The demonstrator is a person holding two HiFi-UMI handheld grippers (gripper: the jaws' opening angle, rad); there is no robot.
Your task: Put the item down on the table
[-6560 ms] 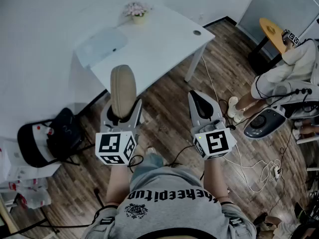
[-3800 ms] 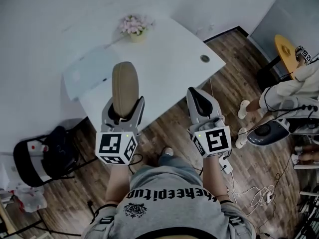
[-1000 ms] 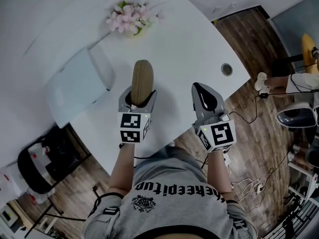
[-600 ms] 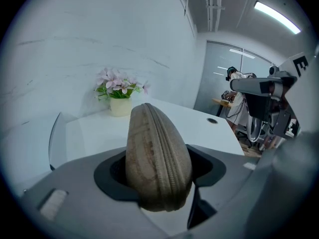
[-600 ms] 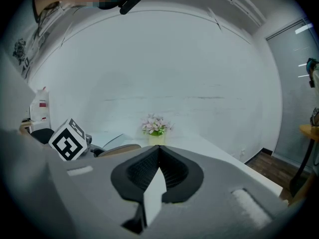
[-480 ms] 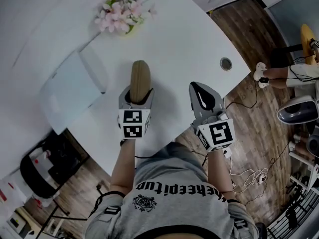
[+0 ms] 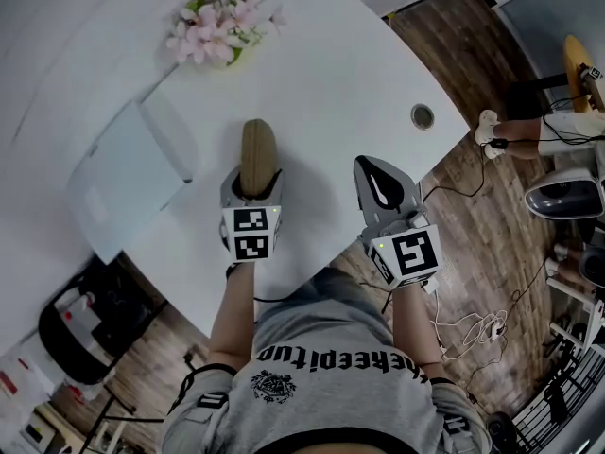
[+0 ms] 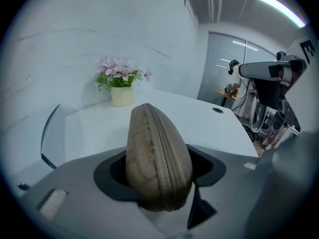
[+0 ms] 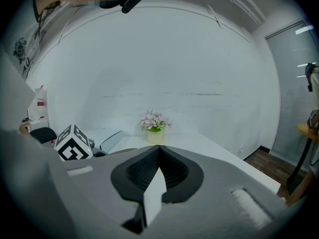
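**Short of the flower pot, a case held over the table**

Well short of the flower pot (image 7: 213, 36), on the person's side of it, the left gripper (image 7: 251, 185) is clamped on a tan zippered case (image 7: 257, 149). Its jaws stand wide around the case's near end, and the rest of the case sticks out toward the pot with the zip seam facing up. Case and gripper are over the white table (image 7: 331, 74); whether the case touches it cannot be told. The right gripper (image 7: 378, 180) is farther from the pot, beside the left one and above the table's near edge, with its jaws closed together and nothing between them. A pale flat panel (image 7: 128, 173) lies left of the pot.
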